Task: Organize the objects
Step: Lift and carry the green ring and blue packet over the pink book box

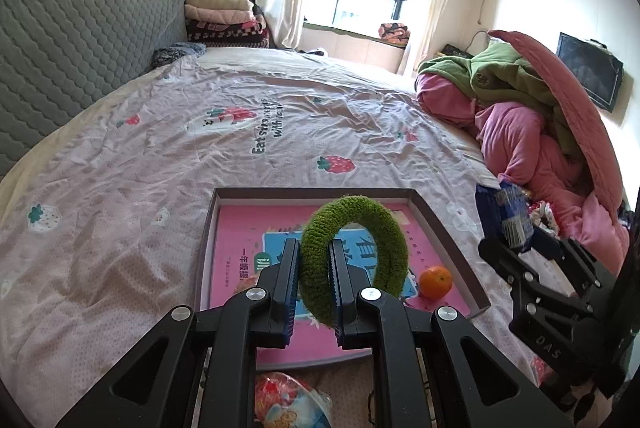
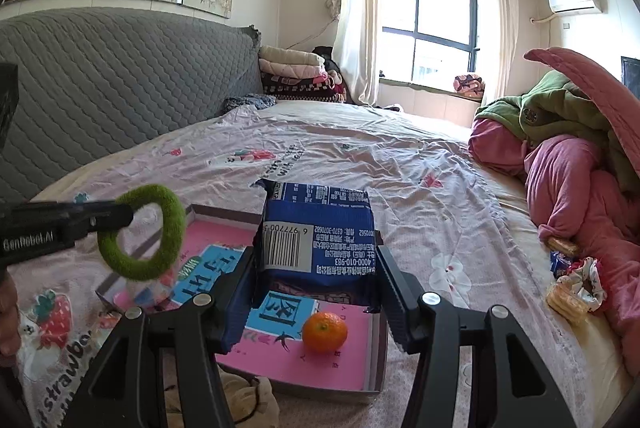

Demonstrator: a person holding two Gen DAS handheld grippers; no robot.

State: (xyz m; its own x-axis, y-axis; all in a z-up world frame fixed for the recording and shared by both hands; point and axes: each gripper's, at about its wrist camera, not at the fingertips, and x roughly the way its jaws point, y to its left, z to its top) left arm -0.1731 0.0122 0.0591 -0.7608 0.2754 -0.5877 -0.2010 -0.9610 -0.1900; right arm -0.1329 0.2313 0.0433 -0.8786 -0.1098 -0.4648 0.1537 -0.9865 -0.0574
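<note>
- Shallow box (image 1: 448, 228) with pink printed liner is set on the bed, near side; 1 orange (image 1: 436, 282) is already lying in its near right corner.
- Green fuzzy ring (image 1: 352, 260) is clamped between the narrowly closed fingers of the left gripper (image 1: 314, 248), held above the box's middle, not touching the liner.
- Blue snack packet (image 2: 320, 232) is pinched by the right gripper (image 2: 316, 276), jaws set fairly wide around it, hanging over the box's right half, just beyond the orange (image 2: 325, 332).
- Judged step: both items are to be dropped into the box. Each should be lowered close to the liner before release, ring to the left, packet kept off the orange so it is not rolled.
- Grippers are near each other; 1 release at a time is advised to avoid a knock.
- Hidden: the box's near edge is covered by gripper bodies in both views; the packet's front face is not seen, only its barcode side.
- A colourful item (image 1: 288, 402) under the left gripper is cut off, identity unclear.
- Loose snacks and a scrunchie (image 2: 586, 282) lie far right by the pink bedding (image 2: 568, 179); details too small to read.
</note>
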